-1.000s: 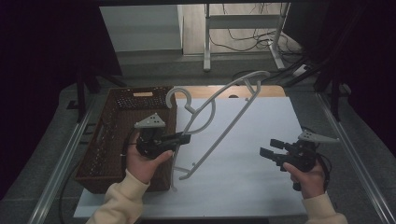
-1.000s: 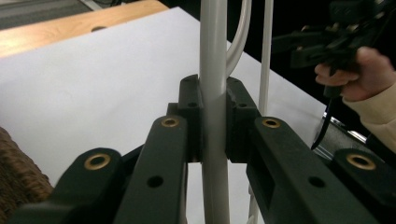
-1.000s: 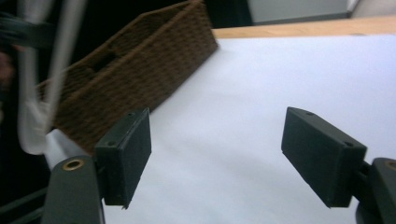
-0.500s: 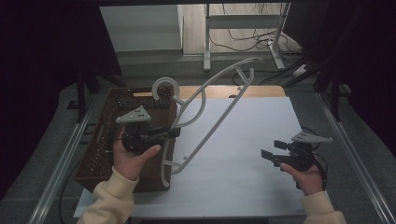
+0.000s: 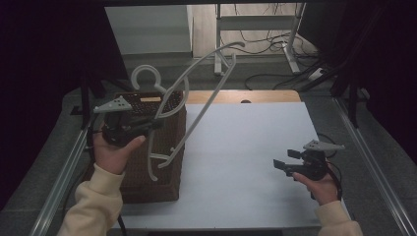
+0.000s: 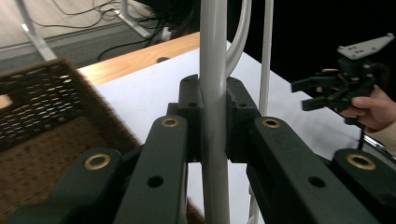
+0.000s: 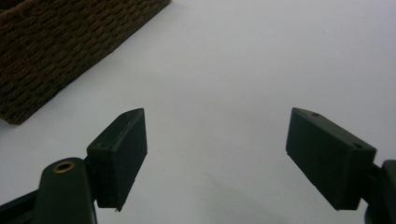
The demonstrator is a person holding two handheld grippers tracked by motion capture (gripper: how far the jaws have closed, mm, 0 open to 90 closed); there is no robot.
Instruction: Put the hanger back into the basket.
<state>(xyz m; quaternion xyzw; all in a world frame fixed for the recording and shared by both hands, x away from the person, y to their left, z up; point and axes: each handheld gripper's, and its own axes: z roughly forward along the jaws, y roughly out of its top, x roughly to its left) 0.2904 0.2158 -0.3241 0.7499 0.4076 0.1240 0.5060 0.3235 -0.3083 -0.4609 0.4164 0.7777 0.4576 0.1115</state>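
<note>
With the left gripper [image 5: 156, 124] clamped on 1 bar of the hanger [image 5: 196, 88] above the basket [image 5: 173, 147], lowering slowly looked wise (the right gripper [image 5: 284, 166], just opening, held nothing).

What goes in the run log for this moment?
left gripper: shut on hanger, lifted over basket | right gripper: open, empty, jaws just opening
</note>
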